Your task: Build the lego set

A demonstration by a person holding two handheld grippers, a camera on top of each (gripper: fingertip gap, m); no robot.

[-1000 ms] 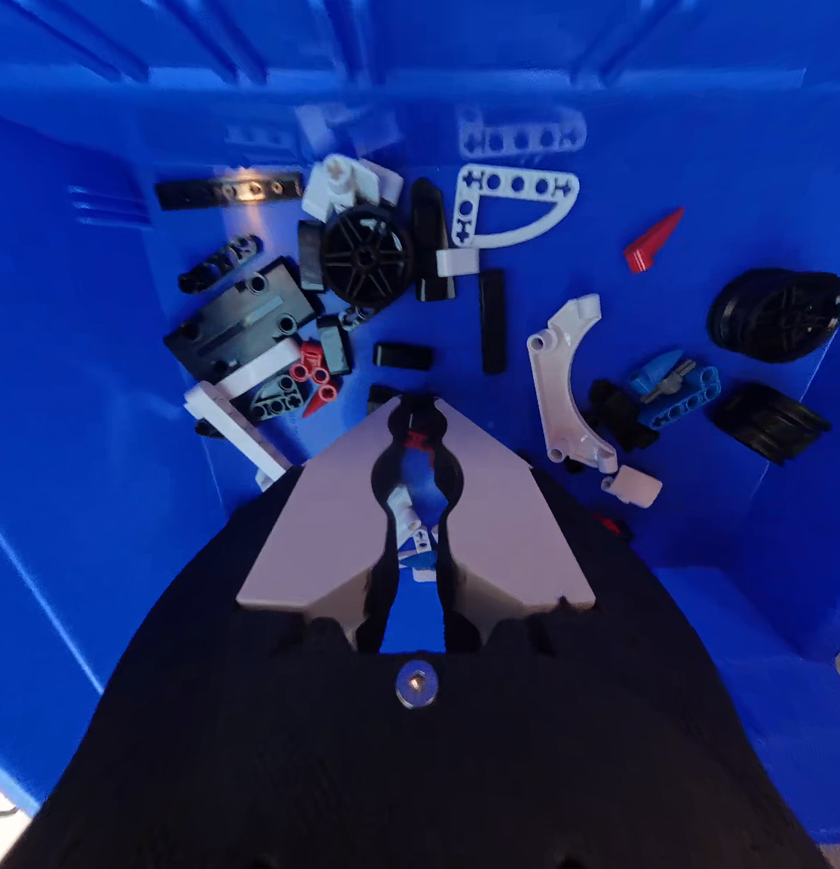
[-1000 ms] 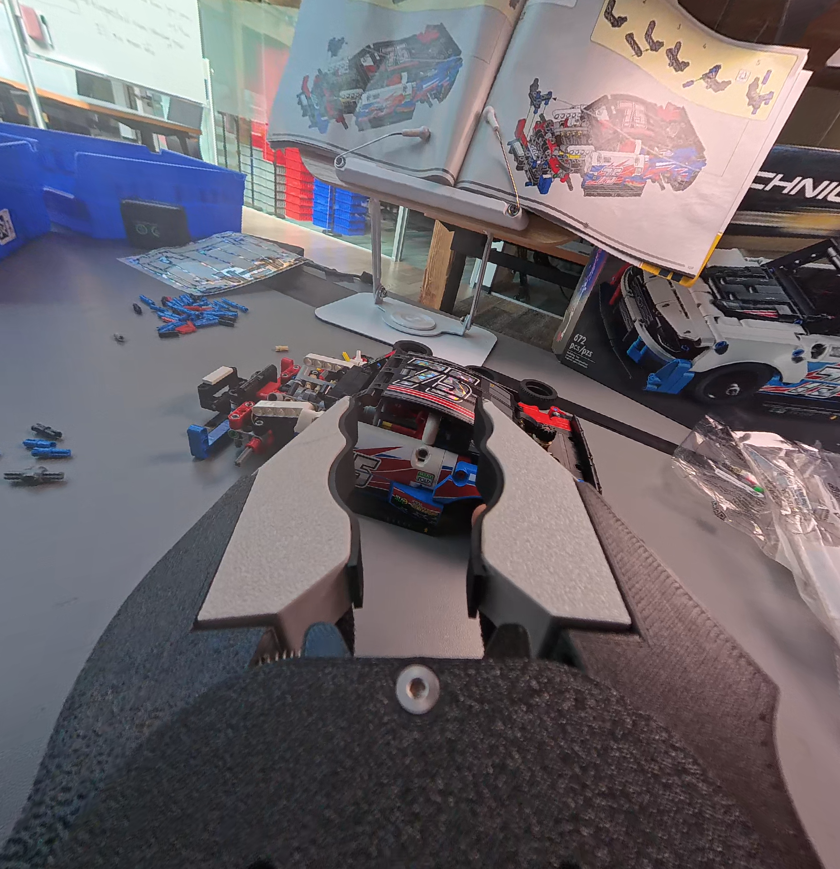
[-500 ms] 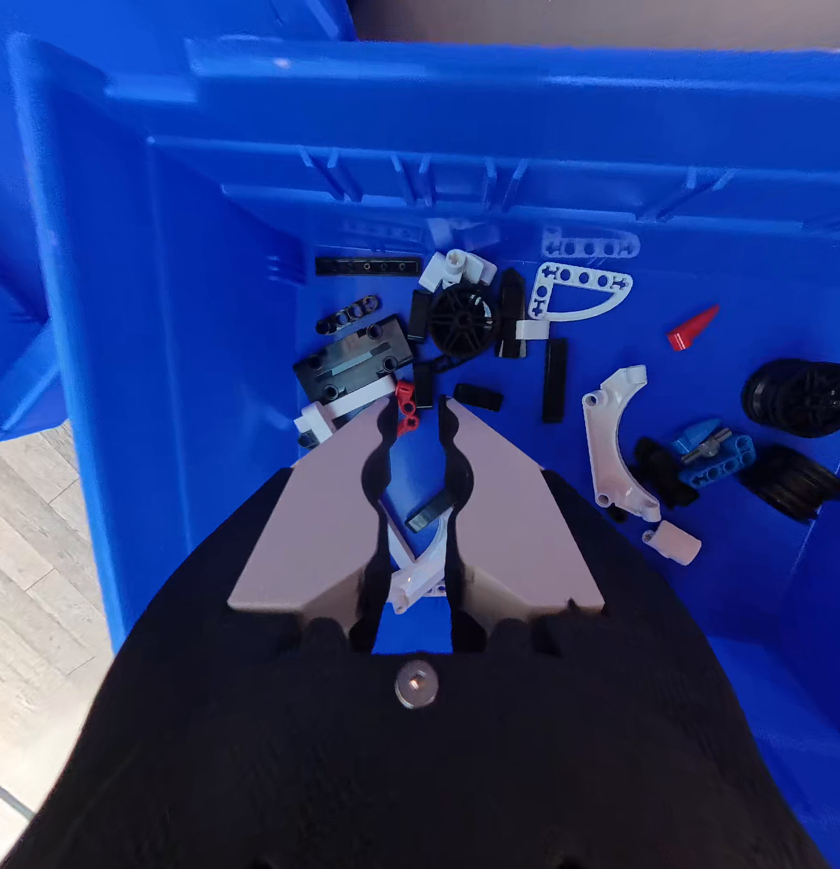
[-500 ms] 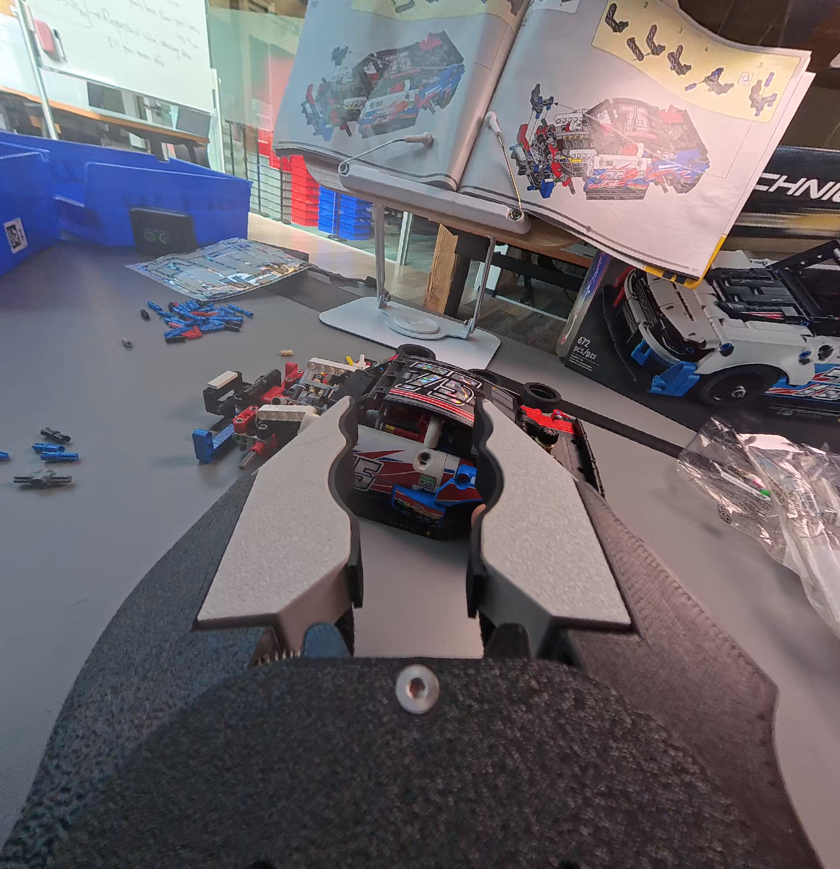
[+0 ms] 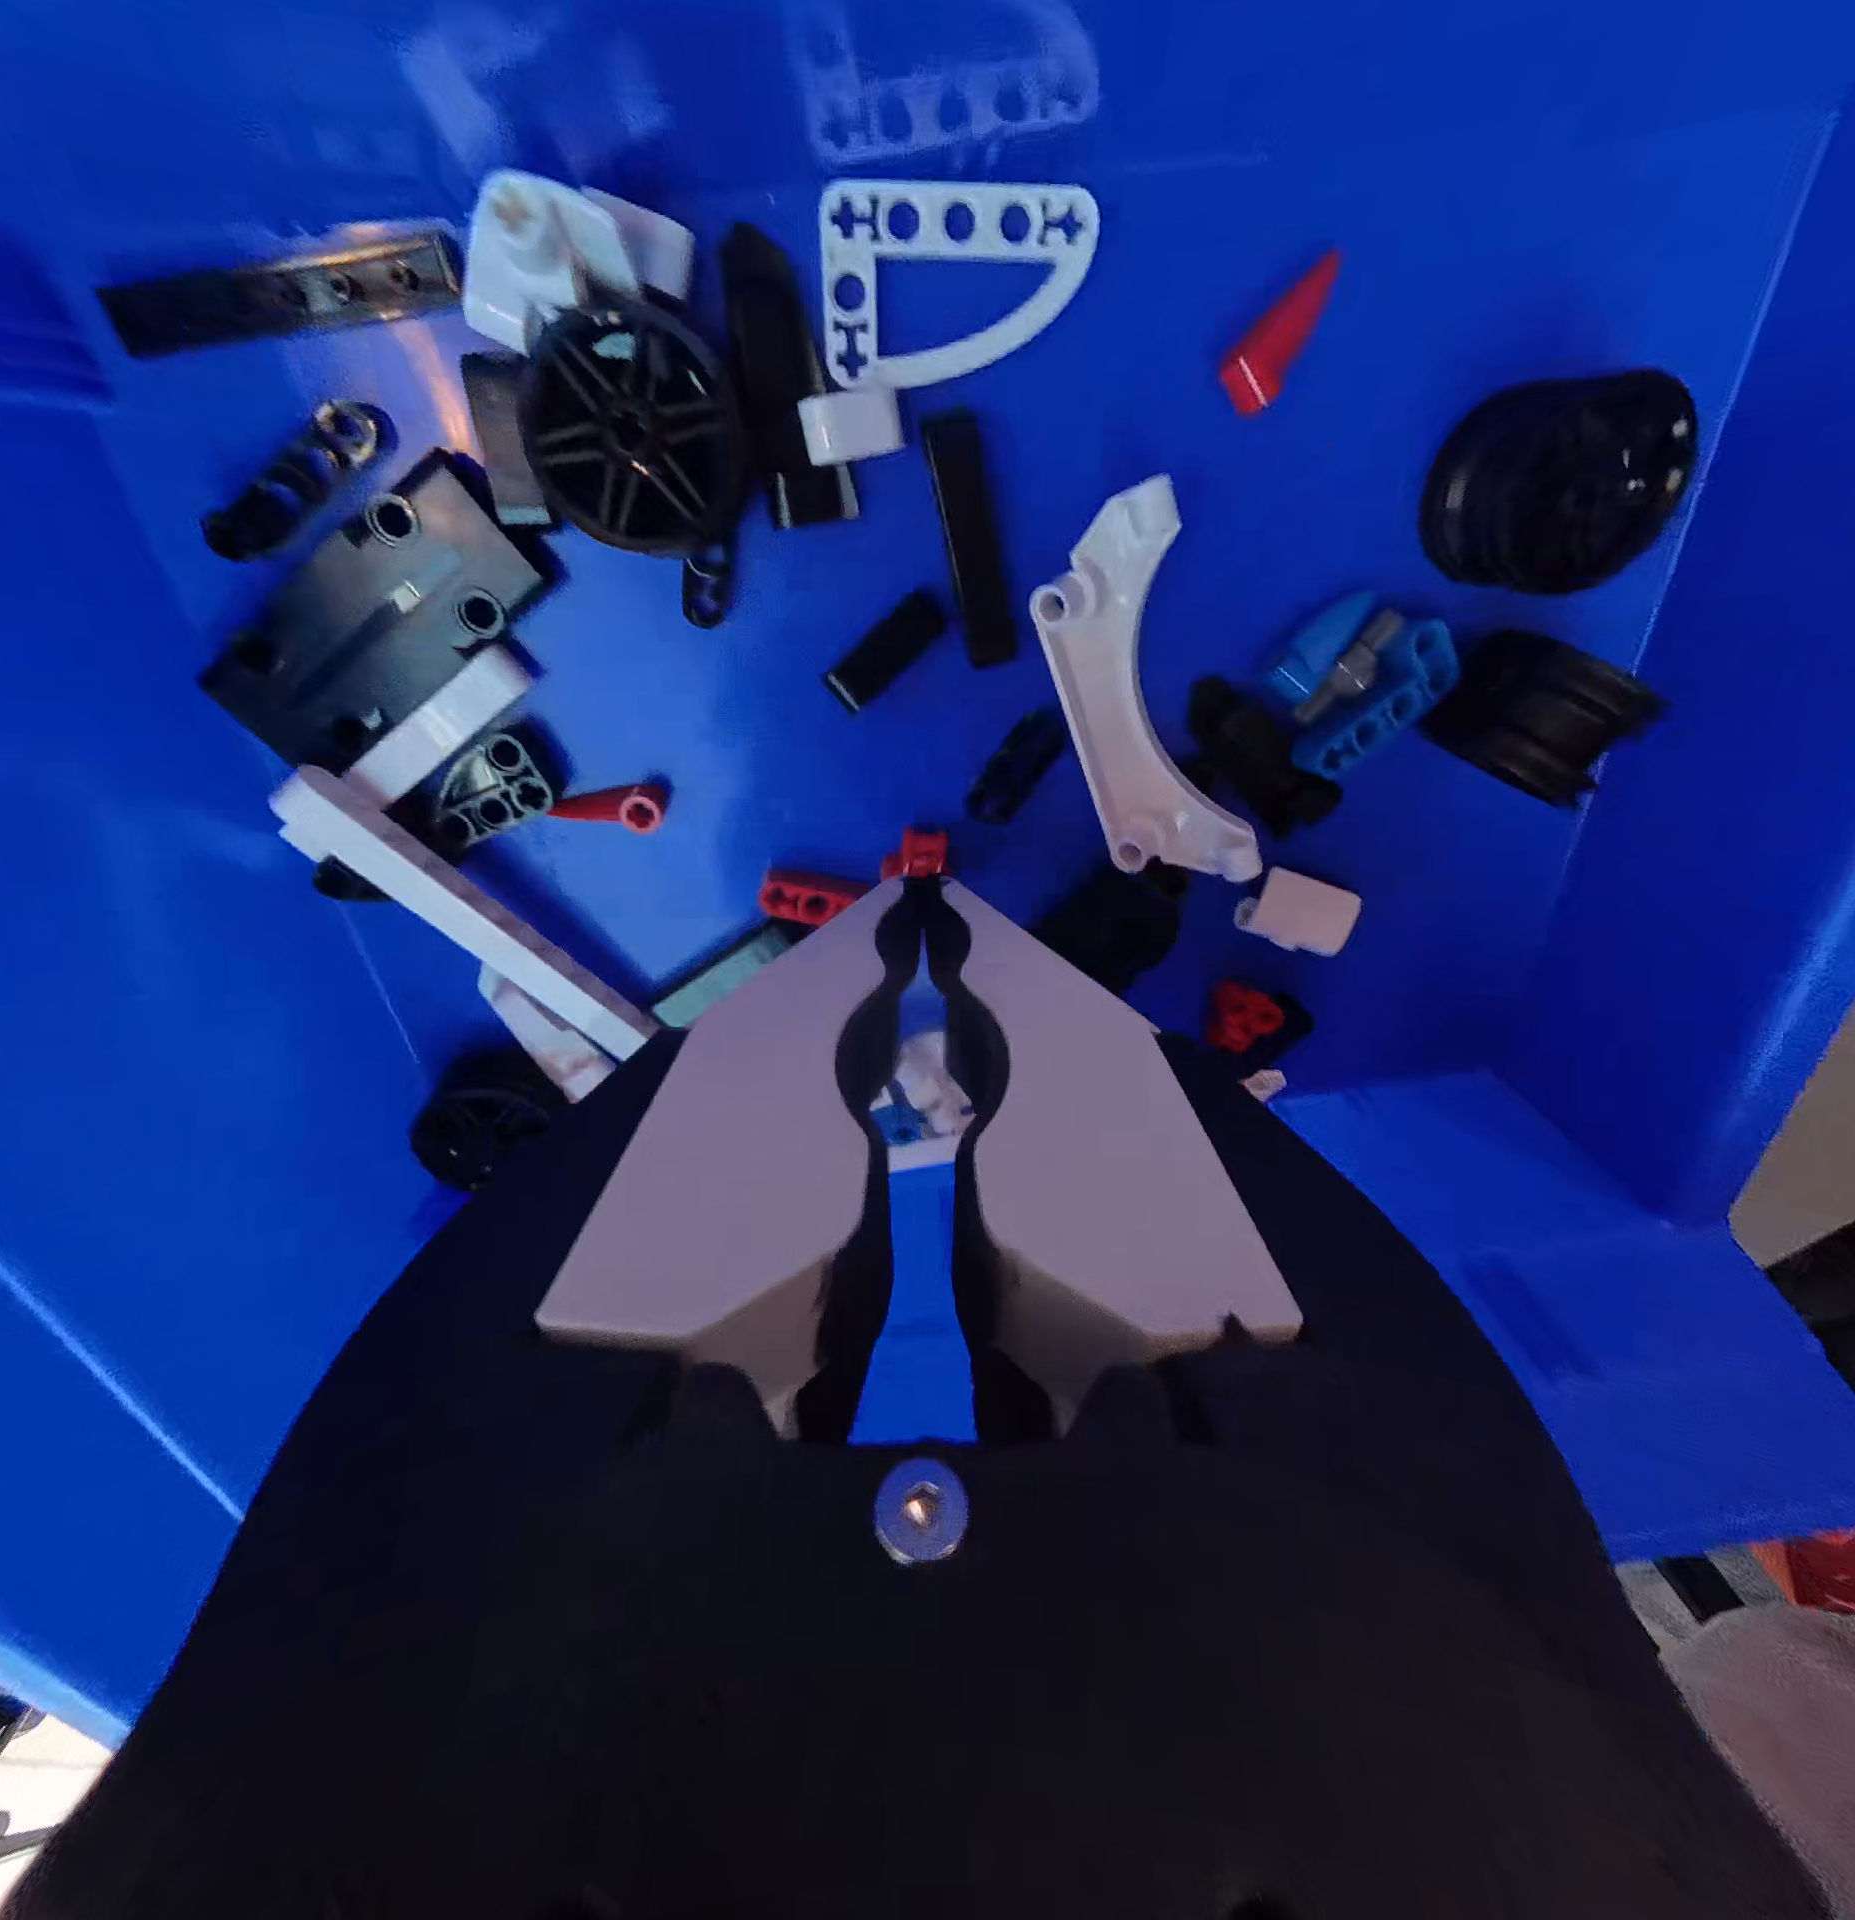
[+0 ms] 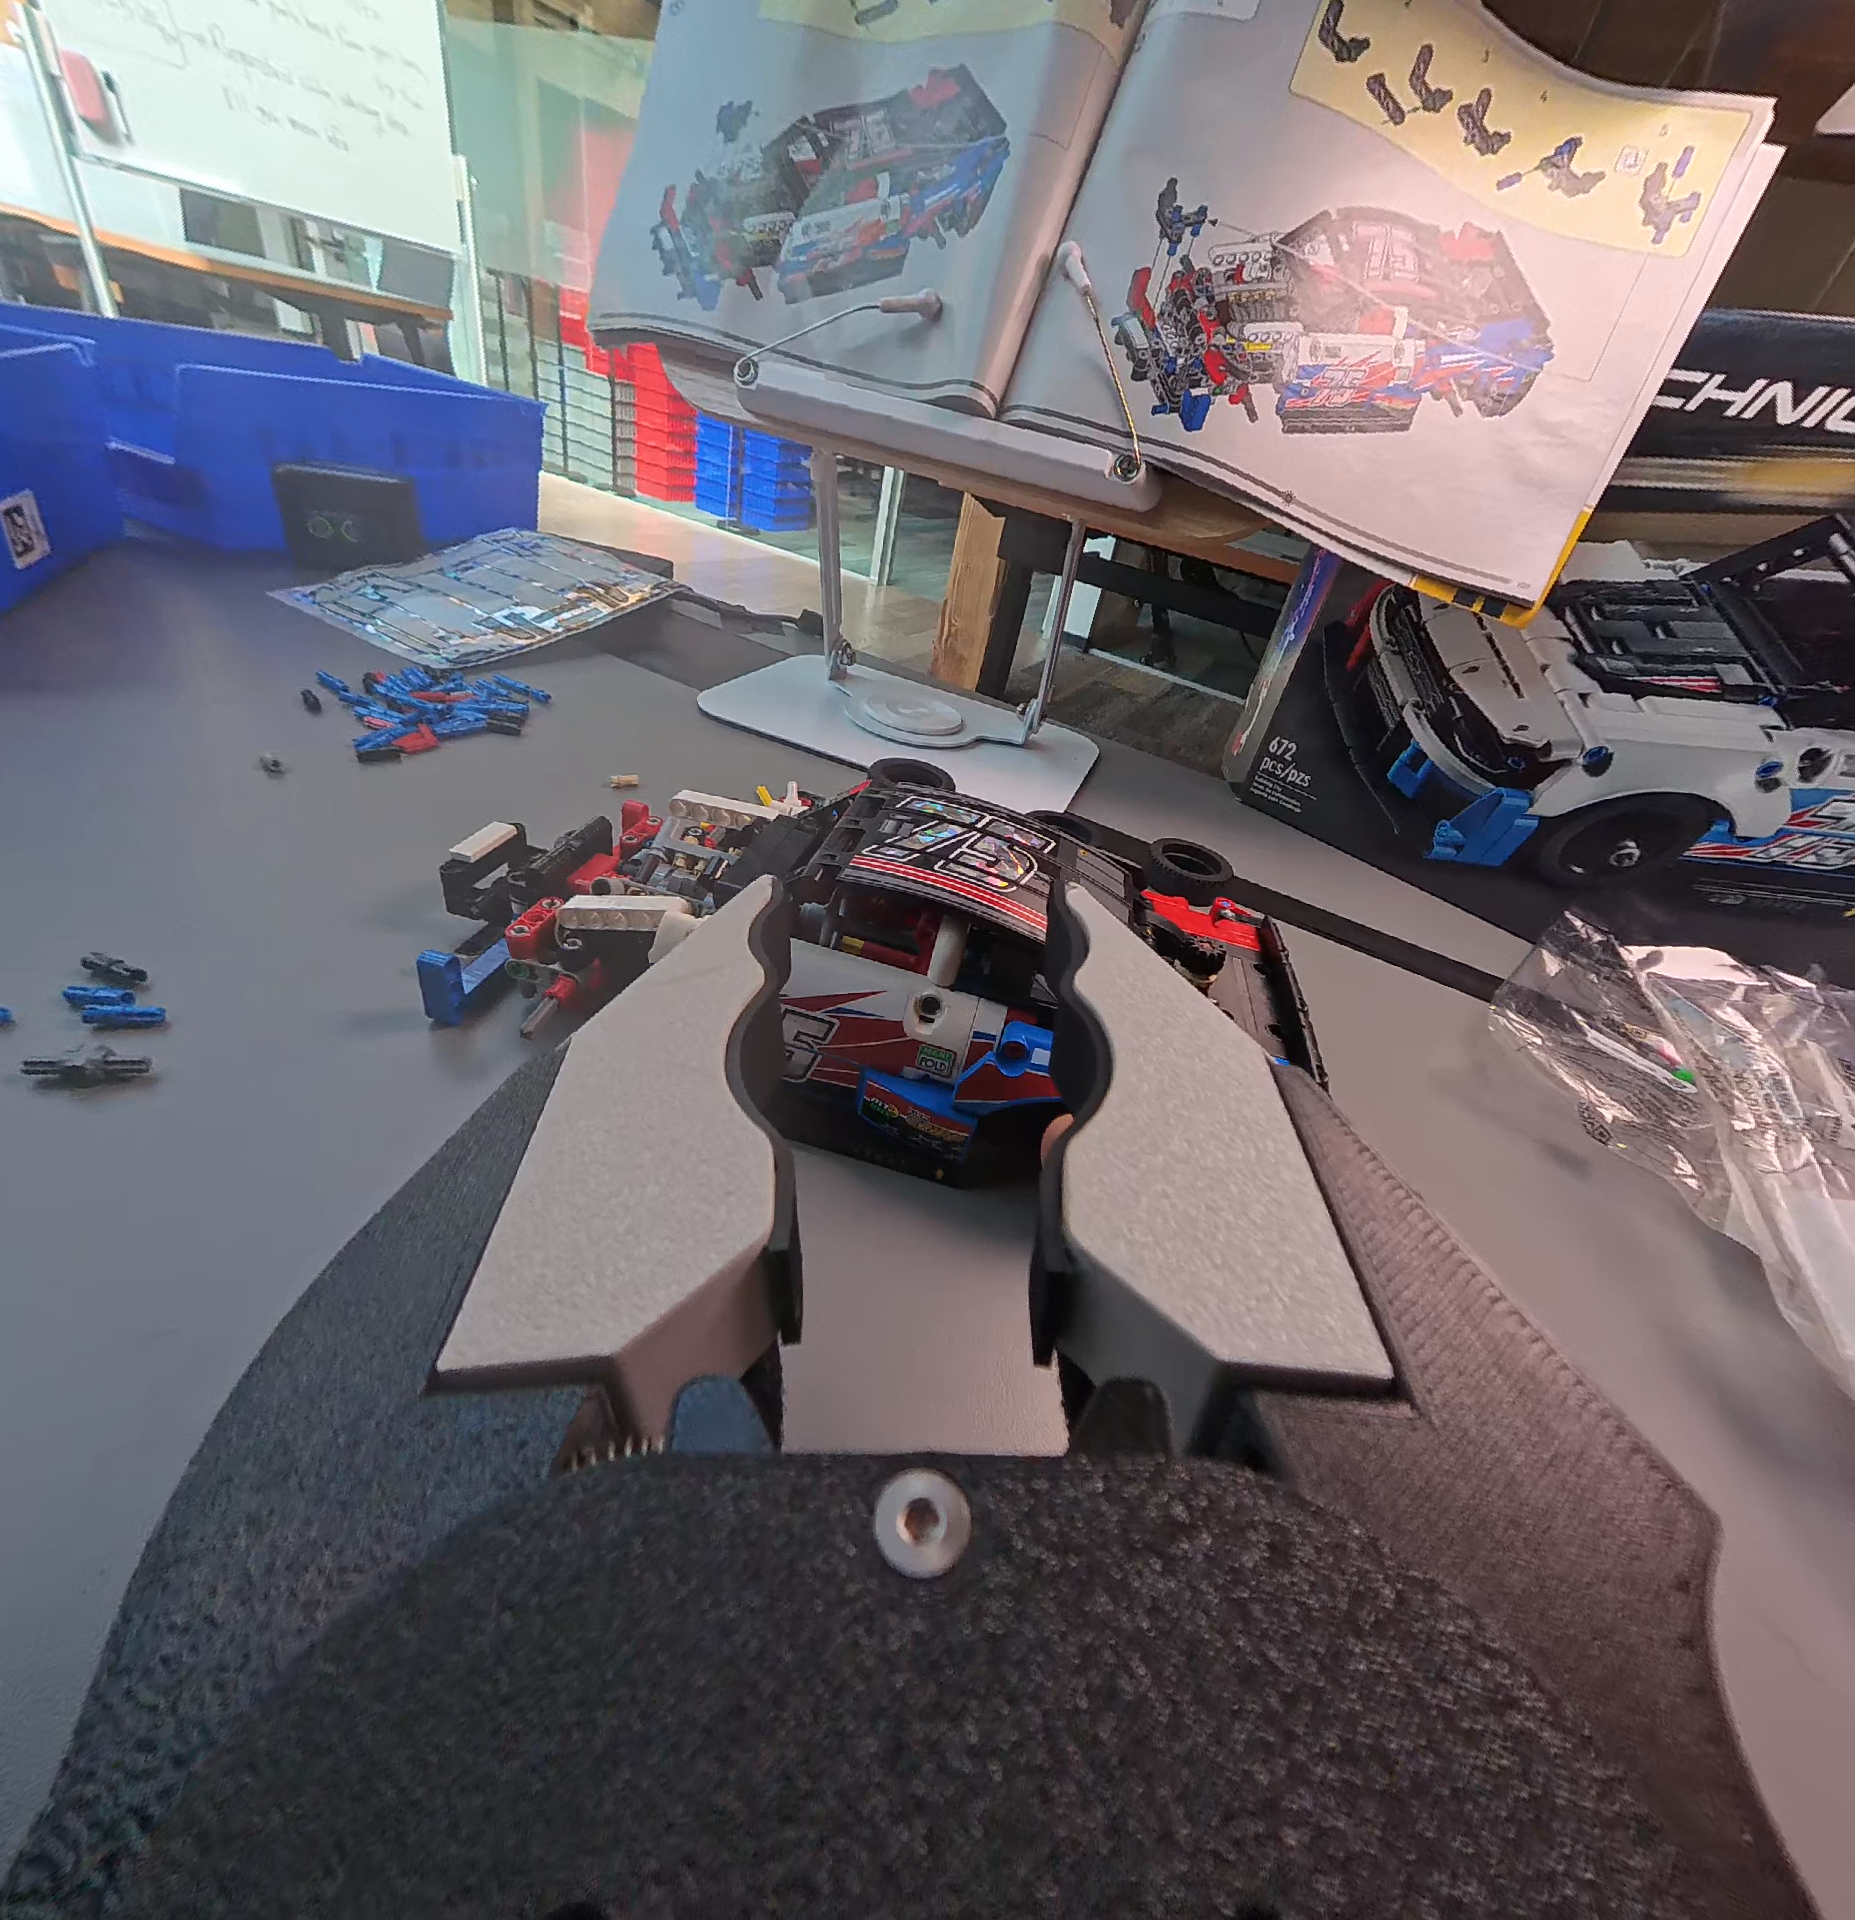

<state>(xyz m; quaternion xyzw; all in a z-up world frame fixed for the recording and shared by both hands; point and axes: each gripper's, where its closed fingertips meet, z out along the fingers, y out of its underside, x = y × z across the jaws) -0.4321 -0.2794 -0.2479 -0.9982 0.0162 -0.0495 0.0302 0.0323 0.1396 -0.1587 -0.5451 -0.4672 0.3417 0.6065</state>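
Left gripper [image 5: 924,884], tips pinched on a tiny red plastic connector [image 5: 922,852] in the blue plastic bin [image 5: 154,1091], could drop it w/ so little bite; right gripper [image 6: 918,940], fingers apart, straddles the half-built car model [image 6: 933,977] on the grey surface [image 6: 175,1143].

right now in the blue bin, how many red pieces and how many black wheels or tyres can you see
red pieces: 5
black wheels or tyres: 4
total: 9
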